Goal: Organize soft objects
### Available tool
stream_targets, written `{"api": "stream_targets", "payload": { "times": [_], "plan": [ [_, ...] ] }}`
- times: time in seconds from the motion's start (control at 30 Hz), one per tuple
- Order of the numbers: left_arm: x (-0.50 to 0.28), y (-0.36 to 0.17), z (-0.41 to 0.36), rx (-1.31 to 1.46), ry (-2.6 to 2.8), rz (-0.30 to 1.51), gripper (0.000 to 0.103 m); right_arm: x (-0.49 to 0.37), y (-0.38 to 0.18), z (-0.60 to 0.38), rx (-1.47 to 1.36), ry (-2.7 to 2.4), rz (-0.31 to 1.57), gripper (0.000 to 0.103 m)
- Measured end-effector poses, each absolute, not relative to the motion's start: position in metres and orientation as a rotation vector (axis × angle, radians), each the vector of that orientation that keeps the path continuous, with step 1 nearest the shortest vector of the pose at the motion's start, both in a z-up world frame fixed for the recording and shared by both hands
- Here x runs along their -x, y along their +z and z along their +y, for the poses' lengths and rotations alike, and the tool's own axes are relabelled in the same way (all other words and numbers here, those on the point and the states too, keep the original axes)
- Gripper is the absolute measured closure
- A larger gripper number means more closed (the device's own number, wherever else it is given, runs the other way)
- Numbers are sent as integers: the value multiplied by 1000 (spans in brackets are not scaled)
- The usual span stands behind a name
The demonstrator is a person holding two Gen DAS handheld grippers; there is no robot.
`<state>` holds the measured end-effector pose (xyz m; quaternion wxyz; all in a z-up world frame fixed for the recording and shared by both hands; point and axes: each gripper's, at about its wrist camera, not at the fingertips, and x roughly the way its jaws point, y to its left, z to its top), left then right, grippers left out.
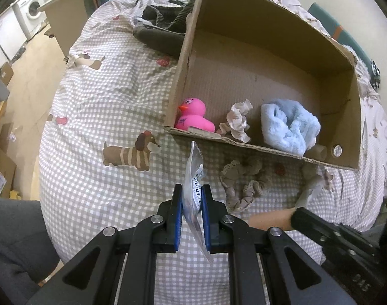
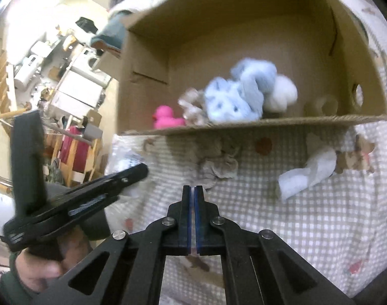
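Note:
A cardboard box [image 1: 244, 10] lies on its side on a checked bed cover [image 1: 97, 106]. Inside it are a pink rubber duck [image 1: 193, 115], a crumpled white cloth [image 1: 238, 120] and a fluffy light-blue cloth [image 1: 290, 127]. My left gripper [image 1: 192, 190] is shut on a clear plastic packet [image 1: 193, 178] in front of the box's near edge. A beige lace scrunchie [image 1: 244, 185] lies on the cover just right of it. My right gripper [image 2: 192, 190] is shut and empty, just in front of the scrunchie [image 2: 219, 164]. A white cloth [image 2: 307, 172] lies to its right.
A dark folded garment [image 1: 165, 28] lies on the bed left of the box. Washing machines [image 1: 28, 10] and cardboard boxes [image 1: 0, 170] stand on the floor to the left. The box [image 2: 257, 124] also shows in the right wrist view, with a white fluffy ball [image 2: 279, 94] inside.

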<state>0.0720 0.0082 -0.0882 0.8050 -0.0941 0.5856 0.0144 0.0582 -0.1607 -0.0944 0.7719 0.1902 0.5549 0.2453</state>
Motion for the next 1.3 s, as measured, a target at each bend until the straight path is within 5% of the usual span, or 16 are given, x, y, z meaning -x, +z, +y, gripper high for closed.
{"api": "stream_targets", "payload": {
  "times": [0.93, 1.3],
  "plan": [
    [-55, -64, -2, 130, 50, 1133, 91, -48, -44, -203, -495, 497, 987, 99],
    [-96, -6, -14, 73, -4, 1017, 91, -83, 4, -228, -486, 456, 894, 99]
  ]
}}
